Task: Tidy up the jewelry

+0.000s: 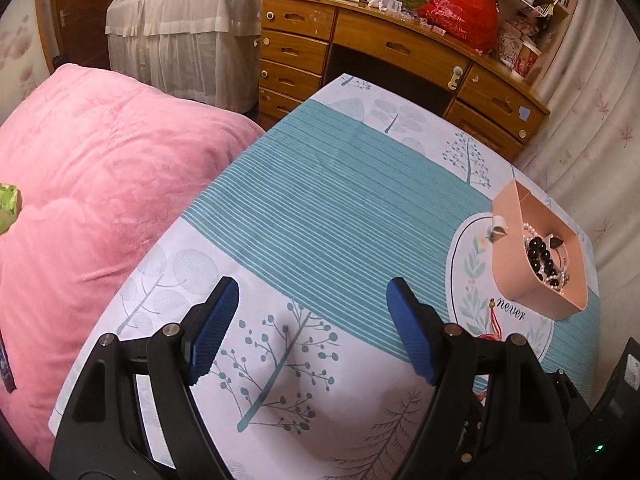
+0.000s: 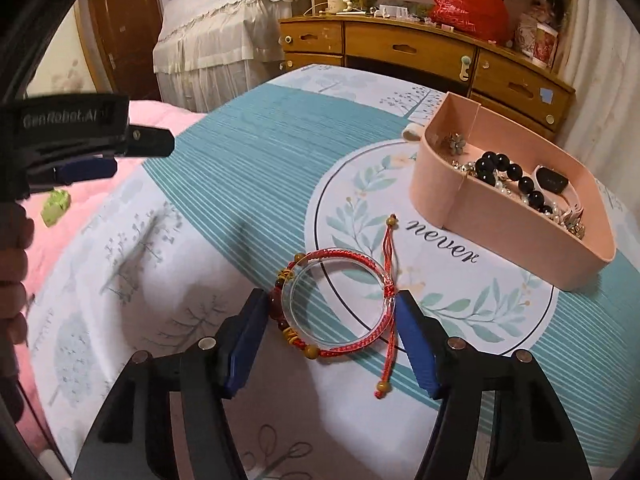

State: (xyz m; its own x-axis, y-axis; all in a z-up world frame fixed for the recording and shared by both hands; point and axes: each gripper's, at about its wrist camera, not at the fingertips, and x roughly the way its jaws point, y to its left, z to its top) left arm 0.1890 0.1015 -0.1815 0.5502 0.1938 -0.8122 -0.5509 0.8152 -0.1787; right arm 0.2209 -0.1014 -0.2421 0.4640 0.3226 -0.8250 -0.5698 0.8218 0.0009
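Straddling the red cord bracelet point(image 2: 336, 304) and clear bangle point(image 2: 340, 300), the right gripper point(image 2: 332, 324) is being held wide apart, its blue pads point(image 2: 248, 340) just beside the pieces on either side; contact cannot be told. Nothing is being pinched. The left gripper point(image 1: 308, 328) is being held spread over bare bedsheet point(image 1: 320, 200), empty. Beyond, near the bed's right edge, the pink tray point(image 2: 500, 216) is already holding black beads point(image 2: 500, 172), pearls and a watch. Judged mostly done: this pair is being left outside the tray.

"never" on bedsheet point(image 2: 444, 240), "GenRobot.AI" on left tool point(image 2: 86, 168)
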